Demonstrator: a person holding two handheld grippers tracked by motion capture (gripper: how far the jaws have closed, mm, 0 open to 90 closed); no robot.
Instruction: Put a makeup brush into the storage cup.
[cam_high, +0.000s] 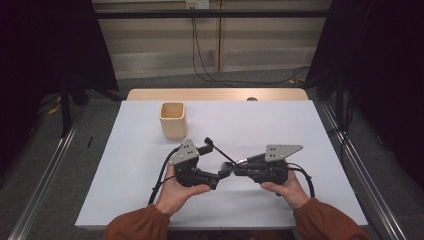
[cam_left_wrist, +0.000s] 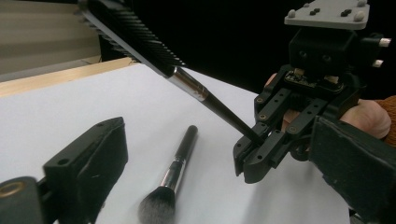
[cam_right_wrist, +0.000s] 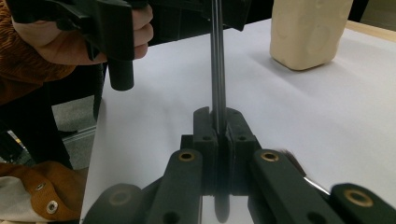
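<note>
Grippers meet over the middle of the white table (cam_high: 280, 125), closer to its near edge than to its far one. The right gripper (cam_high: 236, 162) points toward the table's left edge, with its jaws pressed together on the thin black handle of a slim comb brush (cam_left_wrist: 187, 84). In the right gripper view the handle sits squarely between the two pads and runs straight away from them. In the left gripper view the same tool rises from those jaws at a slant, clear of the tabletop, with a short metal collar and then a row of fine black teeth along its far end.

The left gripper (cam_high: 218, 176) points toward the table's right edge, and its jaws are spread wide with nothing between the pads. On the table below the gap between them lies a makeup brush (cam_left_wrist: 175, 172), flat on the surface, with a black handle, a silver ferrule and a fluffy dark head turned toward the left gripper. It lies apart from both jaws and just beside the tips of the right gripper. The slanted comb brush passes above it without touching it.

A beige cup (cam_high: 173, 120) stands upright toward the far left of the table, well apart from the grippers. The left hand (cam_high: 177, 192) and the right hand (cam_high: 290, 192) come in over the near edge in rust-orange sleeves.
</note>
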